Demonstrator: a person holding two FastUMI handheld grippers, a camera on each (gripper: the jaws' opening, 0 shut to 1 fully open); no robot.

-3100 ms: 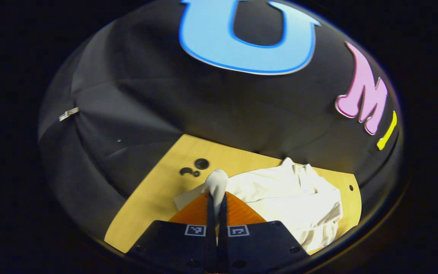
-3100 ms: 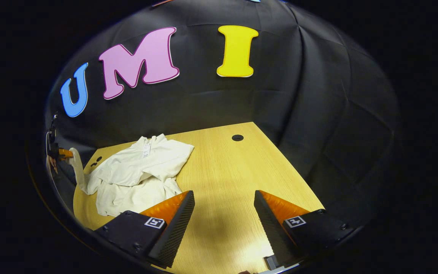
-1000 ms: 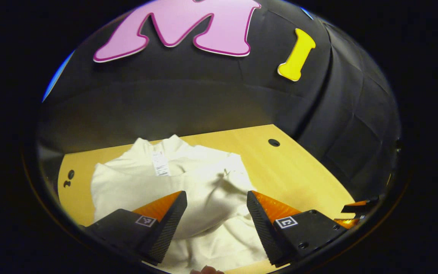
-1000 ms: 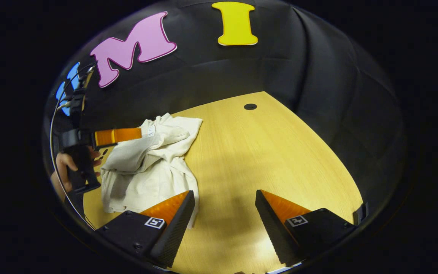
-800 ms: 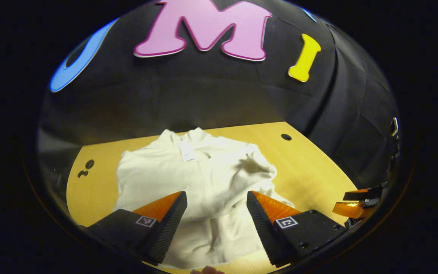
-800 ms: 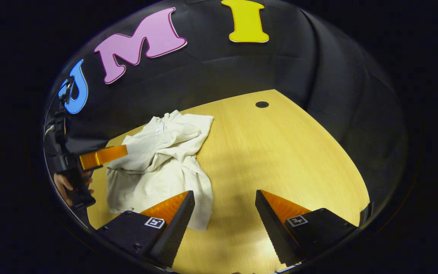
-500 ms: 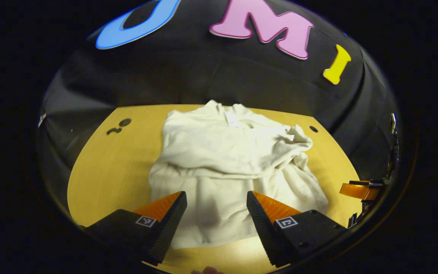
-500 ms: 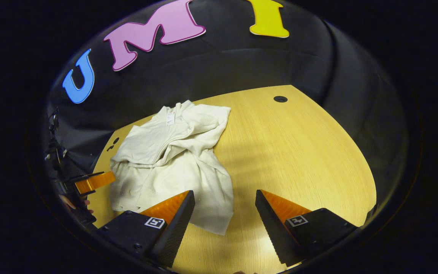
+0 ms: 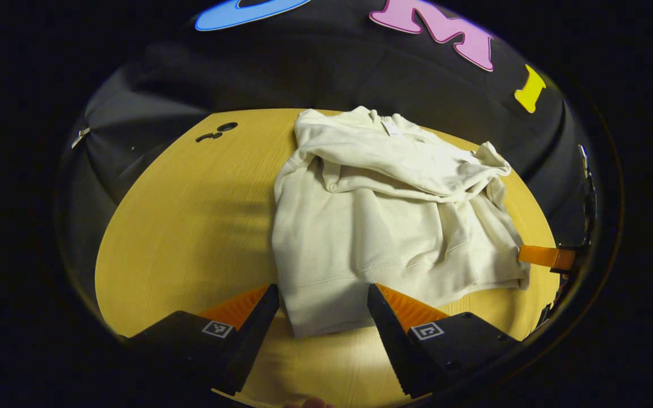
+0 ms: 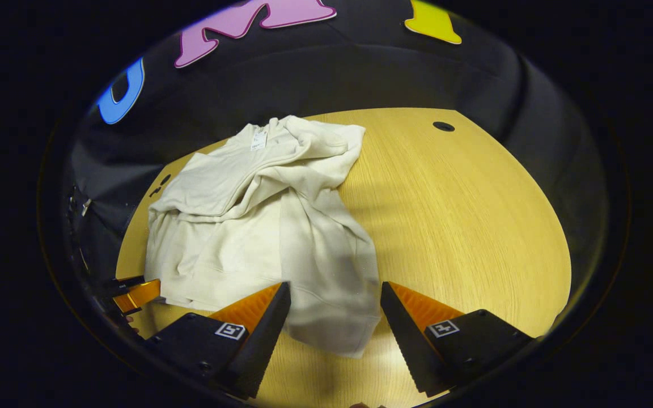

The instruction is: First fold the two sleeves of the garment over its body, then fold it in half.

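Now the cream cotton sweatshirt (image 9: 383,221) lies on the round wooden table (image 9: 190,226), its hem between the wide-open left gripper (image 9: 323,317) and wide-open right gripper (image 10: 335,320).

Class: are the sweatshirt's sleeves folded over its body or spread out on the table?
Folded over: on the sweatshirt, sleeve fabric lies bunched across the chest, none spread on the table. It is not yet halved.

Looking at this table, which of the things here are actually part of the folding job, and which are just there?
Part of the job:
cream garment, sleeves folded across its chest
left gripper, open at the hem
right gripper, open at the hem

Just there:
wooden table
round hole in the table
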